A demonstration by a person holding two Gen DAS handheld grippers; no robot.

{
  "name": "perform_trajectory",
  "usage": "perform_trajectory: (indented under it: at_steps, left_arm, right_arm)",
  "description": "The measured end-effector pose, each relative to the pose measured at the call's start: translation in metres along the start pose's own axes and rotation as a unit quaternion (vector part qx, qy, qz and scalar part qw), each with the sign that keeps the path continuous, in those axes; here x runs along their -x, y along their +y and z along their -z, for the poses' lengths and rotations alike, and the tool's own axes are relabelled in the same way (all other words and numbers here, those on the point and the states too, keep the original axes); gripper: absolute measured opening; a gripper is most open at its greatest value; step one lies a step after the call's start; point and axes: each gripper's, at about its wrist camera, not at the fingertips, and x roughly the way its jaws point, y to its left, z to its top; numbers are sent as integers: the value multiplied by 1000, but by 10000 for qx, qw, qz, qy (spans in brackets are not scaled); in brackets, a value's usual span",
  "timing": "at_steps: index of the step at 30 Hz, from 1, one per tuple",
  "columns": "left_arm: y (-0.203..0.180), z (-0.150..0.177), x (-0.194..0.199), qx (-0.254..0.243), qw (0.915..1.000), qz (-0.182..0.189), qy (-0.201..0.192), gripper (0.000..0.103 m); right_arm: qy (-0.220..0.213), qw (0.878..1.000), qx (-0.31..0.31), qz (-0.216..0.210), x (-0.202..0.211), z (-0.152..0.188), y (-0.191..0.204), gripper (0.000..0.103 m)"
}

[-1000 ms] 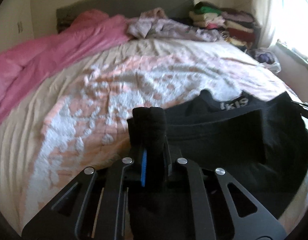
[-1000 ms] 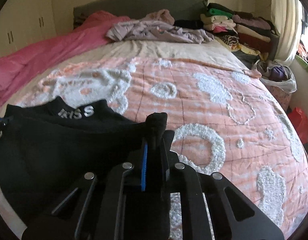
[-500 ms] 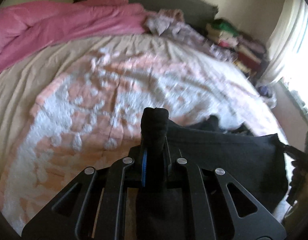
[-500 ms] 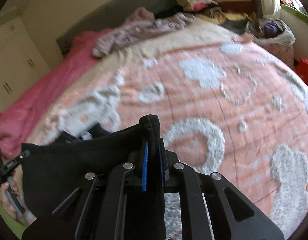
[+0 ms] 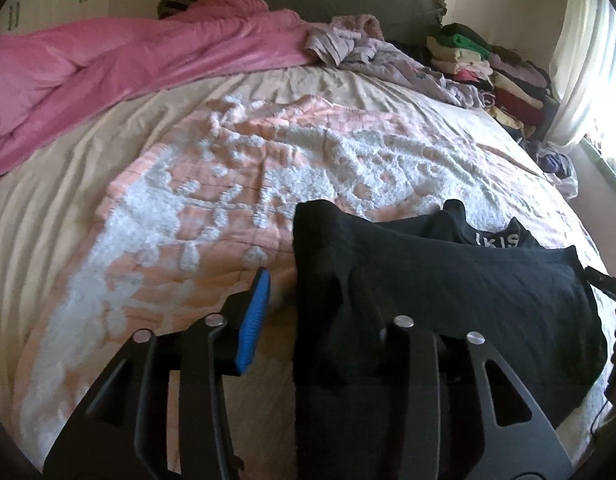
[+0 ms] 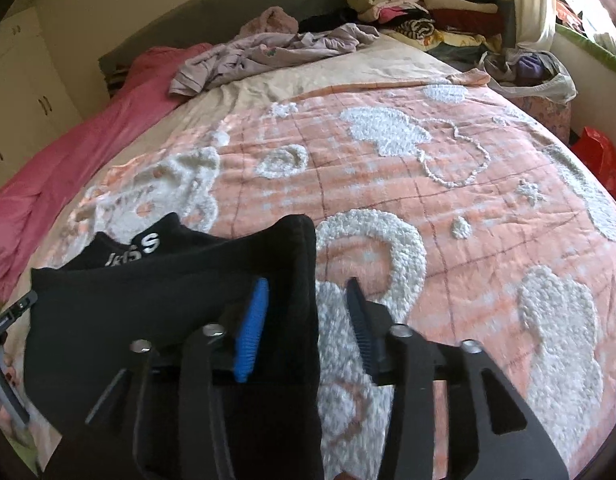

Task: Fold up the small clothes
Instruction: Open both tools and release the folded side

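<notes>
Two grippers work one small black knit garment with white lettering on its band (image 5: 448, 280), which lies on the near part of the pink-and-white tufted bedspread (image 5: 228, 184), its band toward the far side. Both sets of jaws have just been opening. The left gripper (image 5: 320, 304) shows its blue ribbed pad (image 5: 254, 320) standing free of the cloth, while the garment's left corner drapes over the opposite finger, which is hidden beneath it. The right gripper (image 6: 304, 320) has its pads parted too, and the garment's right edge runs up between them, beside the blue pad (image 6: 252, 328) and apart from the dark one (image 6: 362, 328); whether it brushes the blue pad cannot be told. By the look of it, a fold has been laid and the corners are being let go. To do this well, each hand would do best to draw straight back along its fingers, low and slow, so the draped cloth slips off without dragging the fold open, then check that the edges line up. The near part of the garment is cut off behind the gripper frames, so how neatly the layers sit there is unknown. The lettering is partly folded under and unreadable. A hand on the other gripper's handle (image 6: 4, 360) shows at the left edge of the right view.
</notes>
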Motion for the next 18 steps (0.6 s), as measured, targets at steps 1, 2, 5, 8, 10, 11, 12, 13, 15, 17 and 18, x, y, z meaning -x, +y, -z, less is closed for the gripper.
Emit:
perform_trajectory:
  at_steps: [1, 2, 5, 8, 10, 11, 12, 13, 15, 17, 18]
  left_arm:
    - [1, 1, 4, 24, 10000, 5, -29, 39]
    - [2, 2, 10, 62, 10000, 15, -73, 44]
    - [3, 7, 24, 119, 9998, 43, -149, 52]
    - [3, 11, 36, 164, 9997, 67, -172, 60]
    - [1, 15, 45, 167, 9996, 52, -230, 66]
    - [1, 17, 49, 189, 9995, 40, -263, 74]
    - [1, 18, 51, 227, 9994, 51, -270, 78]
    - [1, 20, 55, 281, 9992, 112, -263, 78]
    - [0, 24, 61, 349, 9988, 212, -260, 78]
    - [-2, 27, 65, 349, 9987, 237, -273, 80]
    - [-3, 29, 67, 348, 9987, 258, -279, 80]
  right_arm:
    - [-38, 10000, 14, -47, 7, 1, 0, 48]
    - [-56, 10000, 25, -50, 10, 2, 1, 51]
    - [-151, 9998, 97, -83, 24, 7, 3, 56]
    - [-237, 9996, 127, -112, 37, 11, 7, 60]
    - [-235, 9995, 91, -187, 42, 14, 8, 64]
    - [-227, 9995, 50, -230, 44, 15, 8, 66]
    - [-228, 9994, 26, -242, 45, 16, 8, 67]
    - [-235, 9994, 2, -247, 47, 17, 9, 68]
    - [-270, 9993, 6, -256, 50, 21, 11, 68]
    - [-324, 9991, -2, -265, 55, 26, 13, 71]
    - [-329, 9990, -22, -311, 57, 28, 13, 72]
